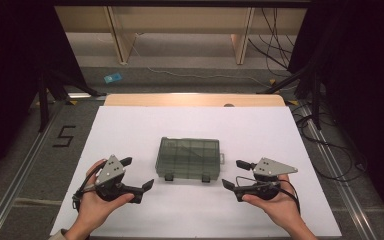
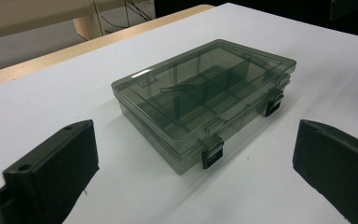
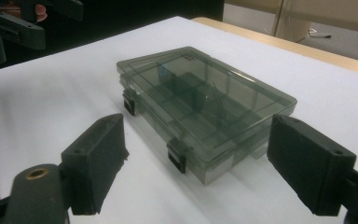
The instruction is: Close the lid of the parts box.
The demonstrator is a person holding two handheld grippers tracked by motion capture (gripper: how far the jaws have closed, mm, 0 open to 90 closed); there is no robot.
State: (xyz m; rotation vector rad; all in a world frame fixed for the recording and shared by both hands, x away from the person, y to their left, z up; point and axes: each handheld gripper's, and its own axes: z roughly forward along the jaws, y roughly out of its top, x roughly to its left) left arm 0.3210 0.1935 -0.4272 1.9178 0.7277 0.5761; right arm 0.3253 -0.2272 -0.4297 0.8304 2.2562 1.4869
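High view showed your left claw (image 1: 139,173) and right claw (image 1: 234,173) both spread wide, grasping nothing. Between them lay the shut box (image 1: 187,158), touching neither.

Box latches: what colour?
Black, both latches on the smoky grey box; clearest in the left gripper view.

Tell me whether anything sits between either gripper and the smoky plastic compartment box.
Nothing visible does. The compartment box lies closed on the white table cover, with bare cover between it and the left gripper and right gripper, both open.
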